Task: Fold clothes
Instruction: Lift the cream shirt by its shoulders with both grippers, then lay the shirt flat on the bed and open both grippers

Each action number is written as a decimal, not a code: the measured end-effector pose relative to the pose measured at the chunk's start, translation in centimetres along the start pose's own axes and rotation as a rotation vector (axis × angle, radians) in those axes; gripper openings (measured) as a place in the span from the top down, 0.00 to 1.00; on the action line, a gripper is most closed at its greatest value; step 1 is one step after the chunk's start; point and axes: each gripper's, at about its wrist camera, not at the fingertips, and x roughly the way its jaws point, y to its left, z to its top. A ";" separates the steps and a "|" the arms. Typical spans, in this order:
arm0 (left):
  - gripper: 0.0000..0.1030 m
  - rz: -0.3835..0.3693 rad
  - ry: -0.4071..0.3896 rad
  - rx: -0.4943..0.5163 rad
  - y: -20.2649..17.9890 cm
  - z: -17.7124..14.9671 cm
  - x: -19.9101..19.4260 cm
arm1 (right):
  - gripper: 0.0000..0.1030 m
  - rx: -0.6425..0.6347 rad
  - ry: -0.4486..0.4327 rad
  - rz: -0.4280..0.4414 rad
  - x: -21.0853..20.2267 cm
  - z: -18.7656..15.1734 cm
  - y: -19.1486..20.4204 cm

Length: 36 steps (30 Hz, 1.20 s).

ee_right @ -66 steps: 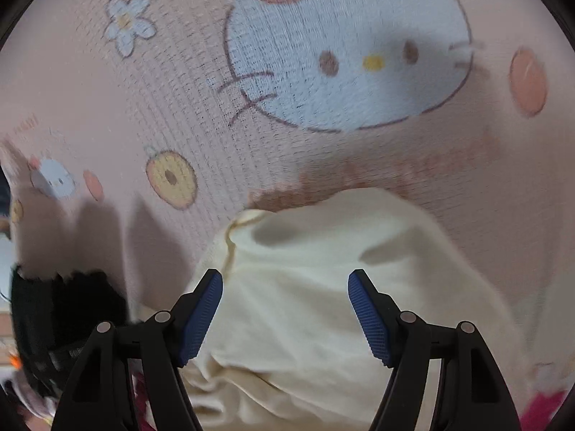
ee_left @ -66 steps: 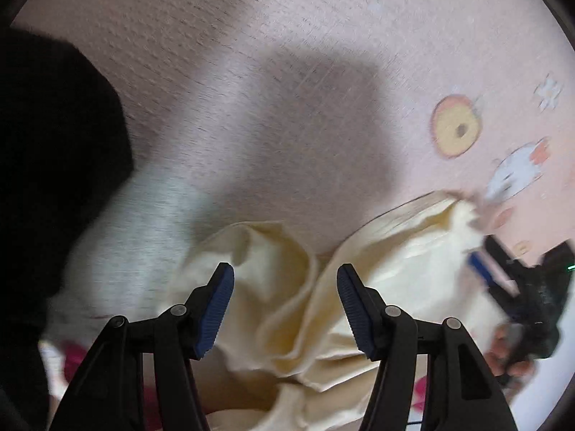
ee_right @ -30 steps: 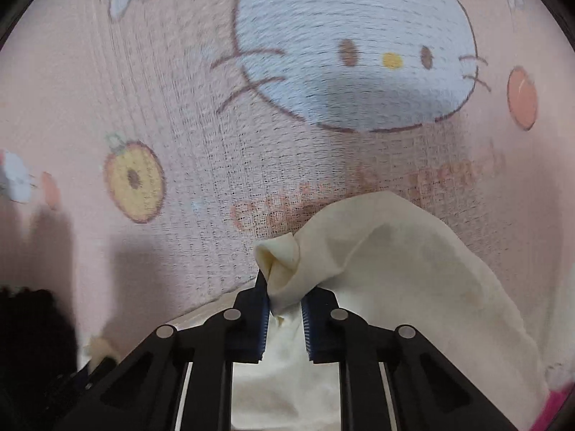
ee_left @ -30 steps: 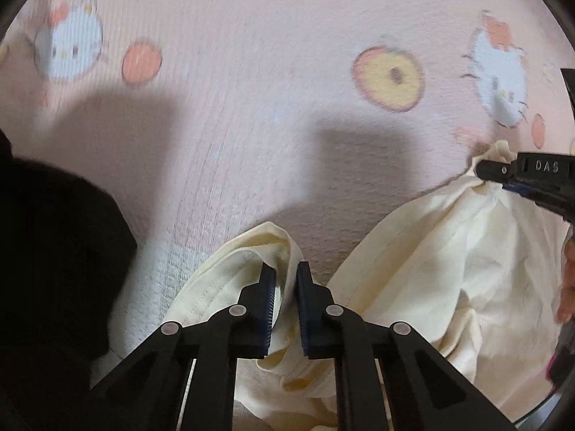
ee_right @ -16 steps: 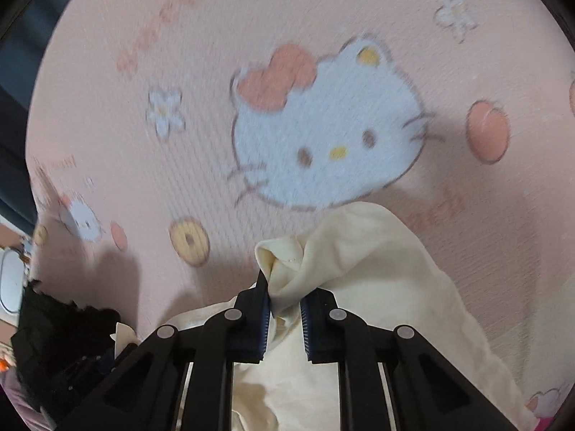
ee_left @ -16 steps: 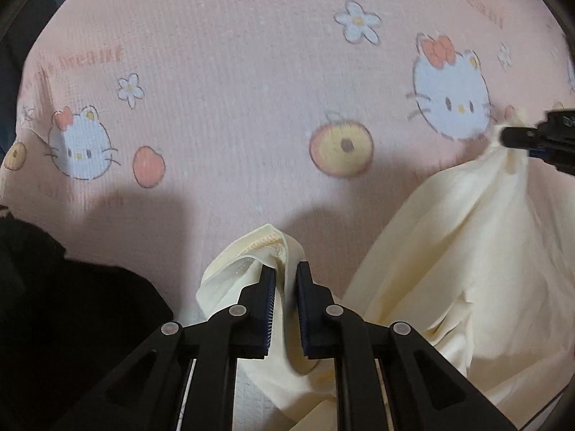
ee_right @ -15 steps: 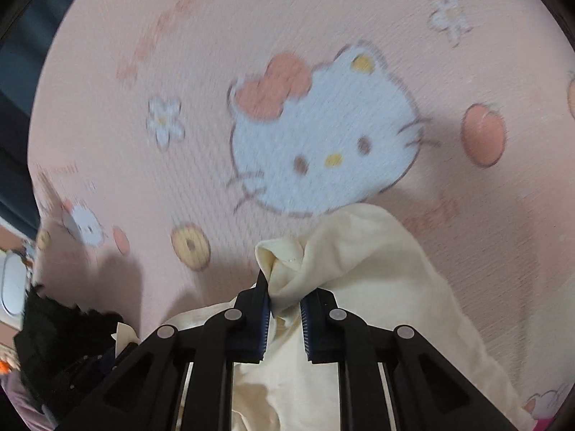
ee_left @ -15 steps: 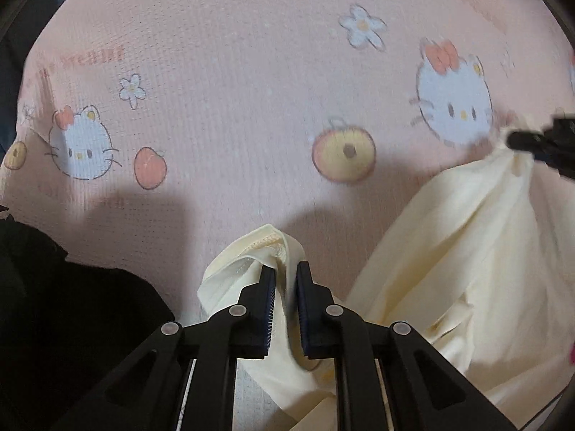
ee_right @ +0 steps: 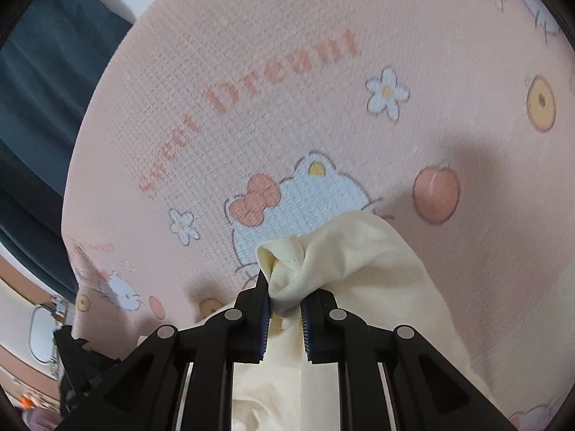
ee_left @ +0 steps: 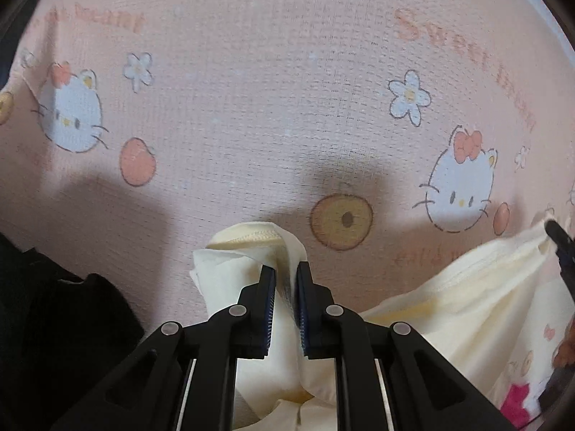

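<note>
A pale yellow garment [ee_left: 463,298] with a small pink print near its lower right hangs stretched between my two grippers above a pink cartoon-cat bed sheet [ee_left: 251,107]. My left gripper [ee_left: 285,274] is shut on a bunched, stitched edge of the garment. In the right wrist view my right gripper [ee_right: 284,287] is shut on another bunched corner of the garment [ee_right: 345,251], and the cloth drapes down and to the right. The right gripper's black tip [ee_left: 560,240] shows at the far right of the left wrist view, holding the cloth.
A black garment [ee_left: 57,330] lies piled at the lower left of the left wrist view and shows as a dark heap [ee_right: 82,362] in the right wrist view. Dark blue curtain or wall [ee_right: 43,89] borders the sheet's left edge [ee_right: 93,115].
Both grippers closed on the yellow garment about a second ago and have since lifted it away from the sheet. More of the printed sheet now shows in both views.
</note>
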 end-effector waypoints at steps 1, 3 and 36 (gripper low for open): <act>0.90 -0.004 0.011 -0.012 -0.2 0.6 0.4 | 0.87 -0.005 -0.010 -0.003 -0.2 0.1 -0.1; 0.90 -0.025 0.008 -0.049 -0.5 1.5 0.4 | 0.87 -0.002 -0.025 -0.006 -0.4 0.3 -0.3; 0.35 -0.108 0.025 -0.062 -2.1 2.8 1.9 | 0.15 -0.019 -0.042 -0.013 -0.3 1.1 -1.3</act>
